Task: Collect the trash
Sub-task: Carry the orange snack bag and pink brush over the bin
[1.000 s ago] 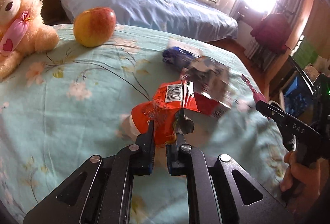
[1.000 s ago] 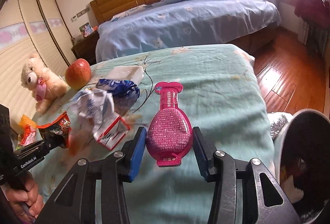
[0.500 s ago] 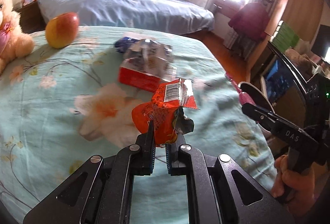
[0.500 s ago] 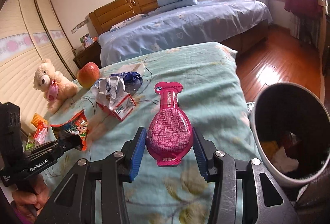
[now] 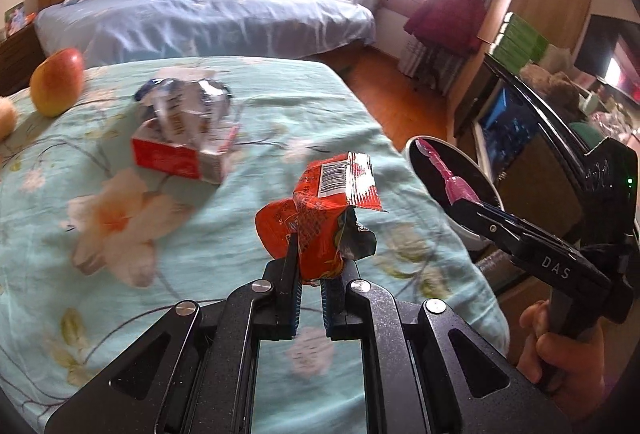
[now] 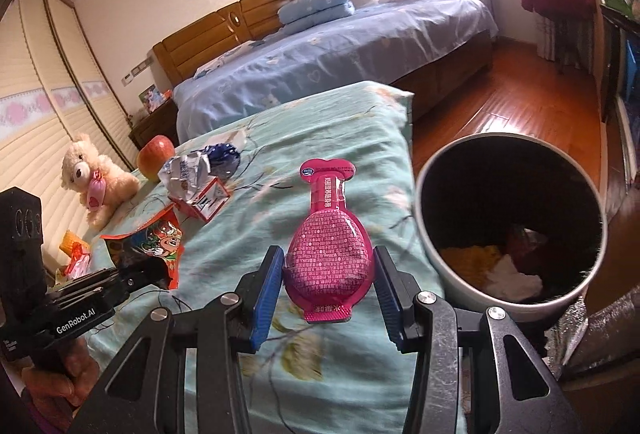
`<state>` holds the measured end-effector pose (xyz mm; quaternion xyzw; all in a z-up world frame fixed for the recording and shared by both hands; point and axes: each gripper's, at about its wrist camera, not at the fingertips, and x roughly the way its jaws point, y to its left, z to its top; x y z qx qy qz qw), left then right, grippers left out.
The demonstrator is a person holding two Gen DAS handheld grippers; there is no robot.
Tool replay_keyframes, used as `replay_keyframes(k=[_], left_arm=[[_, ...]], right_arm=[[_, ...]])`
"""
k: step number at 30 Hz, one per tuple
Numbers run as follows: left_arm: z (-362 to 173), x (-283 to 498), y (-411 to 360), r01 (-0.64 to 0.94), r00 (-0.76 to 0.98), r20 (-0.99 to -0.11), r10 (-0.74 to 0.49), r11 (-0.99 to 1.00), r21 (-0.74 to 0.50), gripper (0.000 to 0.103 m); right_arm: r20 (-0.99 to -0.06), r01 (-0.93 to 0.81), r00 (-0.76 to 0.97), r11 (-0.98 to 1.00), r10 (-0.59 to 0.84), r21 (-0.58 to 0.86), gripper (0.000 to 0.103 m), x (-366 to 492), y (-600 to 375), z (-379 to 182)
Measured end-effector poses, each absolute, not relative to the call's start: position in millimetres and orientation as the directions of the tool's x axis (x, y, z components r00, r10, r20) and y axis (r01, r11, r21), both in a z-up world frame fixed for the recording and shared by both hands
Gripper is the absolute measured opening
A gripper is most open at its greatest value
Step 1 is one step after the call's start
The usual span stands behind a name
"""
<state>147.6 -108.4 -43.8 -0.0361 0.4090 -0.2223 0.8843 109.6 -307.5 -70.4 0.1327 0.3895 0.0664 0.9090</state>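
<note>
Here the pink pouch (image 6: 328,246) stands between the blue pads of the right claw (image 6: 328,274), which is clamped on its bulbous lower body; its narrow neck and flat cap tab point away from the camera, over the edge of the teal floral bedspread (image 6: 340,138). The pouch is glossy plastic covered in small white print, too fine to read. In the left wrist view it shows edge-on, its tip reaching over the rim of the trash bin (image 5: 452,190).

The left claw (image 5: 310,274) is pinched together on a crumpled orange-red snack wrapper (image 5: 320,218), held above the bedspread; a white barcode panel sits on its folded upper flap, beside a silvery torn edge. From the right wrist view the same wrapper shows a cartoon figure on its face, and the side of the left claw reads "GenRobot.AI". The right claw's side reads "DAS".

The bin (image 6: 508,234) is round, pale-walled and dark inside, just beside the bed's corner, with yellow and white scraps at the bottom. Further back on the bedspread lie a crushed red-and-white carton (image 6: 196,190) with crinkled foil on it, a blue wrapper (image 6: 224,154), a red-yellow apple (image 6: 156,156) and a cream teddy bear (image 6: 92,174).
</note>
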Motion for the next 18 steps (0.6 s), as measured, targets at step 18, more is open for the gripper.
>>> replay_keyframes(k=[18], left_arm=[[-40, 151, -176, 0.468, 0.525, -0.712, -0.466, 0.857, -0.216, 0.007]], right_arm=[[-0.682, 0.065, 0.715, 0.957, 0.154, 0.284, 0.046, 90, -355, -69]])
